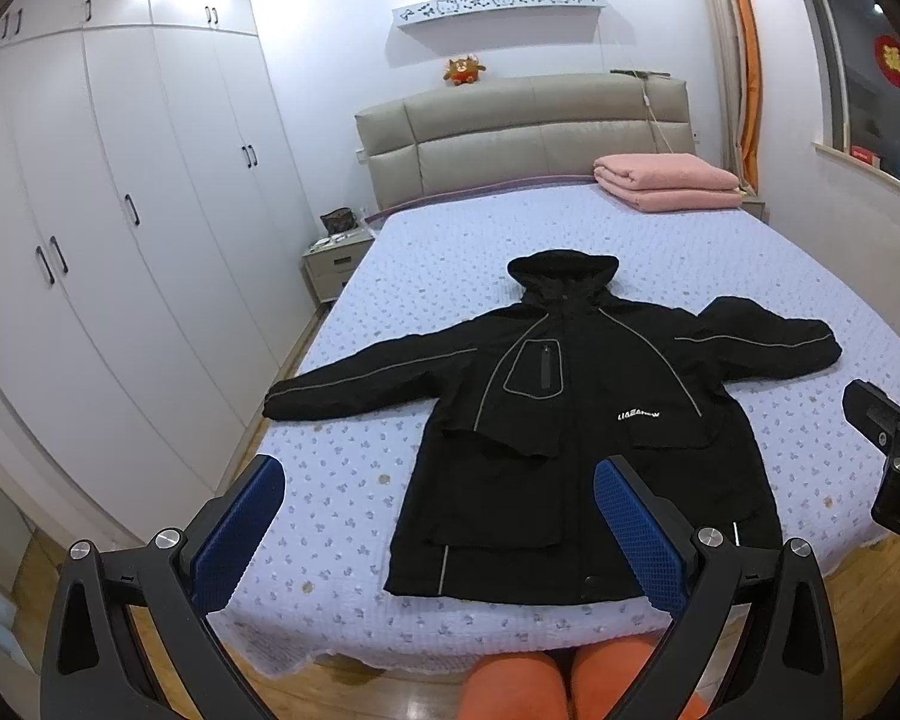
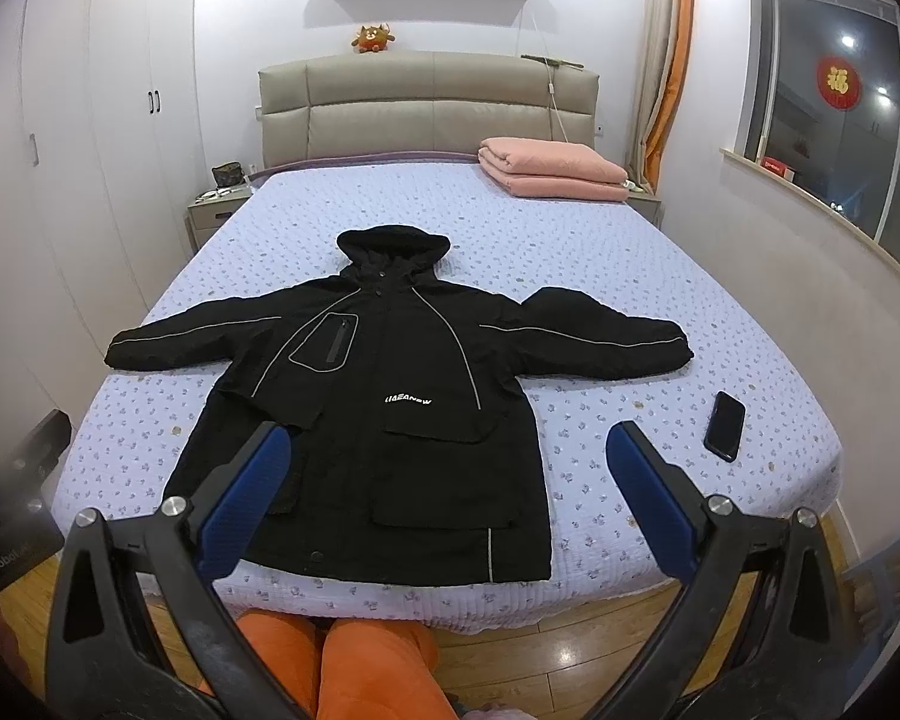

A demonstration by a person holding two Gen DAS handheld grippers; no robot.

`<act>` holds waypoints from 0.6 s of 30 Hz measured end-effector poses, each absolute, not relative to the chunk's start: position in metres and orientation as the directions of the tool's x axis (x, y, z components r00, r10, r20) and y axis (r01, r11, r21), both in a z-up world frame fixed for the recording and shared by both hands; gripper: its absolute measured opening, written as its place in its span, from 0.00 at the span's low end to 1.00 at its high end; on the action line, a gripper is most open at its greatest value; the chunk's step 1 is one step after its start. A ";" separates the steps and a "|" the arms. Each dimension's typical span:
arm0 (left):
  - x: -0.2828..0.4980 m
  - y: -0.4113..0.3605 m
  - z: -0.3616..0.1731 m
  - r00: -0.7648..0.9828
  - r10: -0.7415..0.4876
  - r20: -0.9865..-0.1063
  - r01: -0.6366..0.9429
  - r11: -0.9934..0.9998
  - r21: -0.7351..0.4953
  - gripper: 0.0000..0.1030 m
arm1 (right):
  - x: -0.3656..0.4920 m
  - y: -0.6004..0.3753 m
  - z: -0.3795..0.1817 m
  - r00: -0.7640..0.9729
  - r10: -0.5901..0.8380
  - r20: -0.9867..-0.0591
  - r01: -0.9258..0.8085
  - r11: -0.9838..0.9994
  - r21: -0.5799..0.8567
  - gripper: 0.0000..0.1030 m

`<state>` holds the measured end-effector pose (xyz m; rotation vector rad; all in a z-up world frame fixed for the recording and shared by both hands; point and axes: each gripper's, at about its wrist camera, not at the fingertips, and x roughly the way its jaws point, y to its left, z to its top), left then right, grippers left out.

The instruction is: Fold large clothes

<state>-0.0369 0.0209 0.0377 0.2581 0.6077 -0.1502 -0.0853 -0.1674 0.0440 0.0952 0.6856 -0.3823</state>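
A black hooded jacket (image 1: 570, 420) lies flat and face up on the lilac bedspread (image 1: 462, 252), sleeves spread left and right, hood toward the headboard. It also shows in the right wrist view (image 2: 402, 420). My left gripper (image 1: 438, 480) is open and empty, held above the near end of the bed over the jacket's lower left hem. My right gripper (image 2: 450, 450) is open and empty, above the jacket's lower right hem. The right gripper's body shows at the right edge of the left wrist view (image 1: 894, 456).
A black phone (image 2: 725, 426) lies on the bed right of the jacket. A folded pink blanket (image 2: 552, 168) sits by the padded headboard (image 2: 426, 108). White wardrobes (image 1: 120, 240) line the left wall, with a nightstand (image 1: 336, 264) beside the bed. My orange-clad knees (image 2: 342, 660) are at the bed's foot.
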 end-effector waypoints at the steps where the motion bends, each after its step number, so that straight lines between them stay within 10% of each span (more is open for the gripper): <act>1: -0.038 0.022 0.039 0.812 -0.066 -0.579 0.215 0.957 0.193 1.00 | -0.086 -0.167 0.045 0.709 -0.311 -0.632 0.374 0.927 -0.038 1.00; 18: -0.052 0.015 0.064 0.841 -0.146 -0.520 0.275 0.945 0.179 1.00 | -0.104 -0.159 0.067 0.727 -0.365 -0.582 0.420 0.906 -0.044 1.00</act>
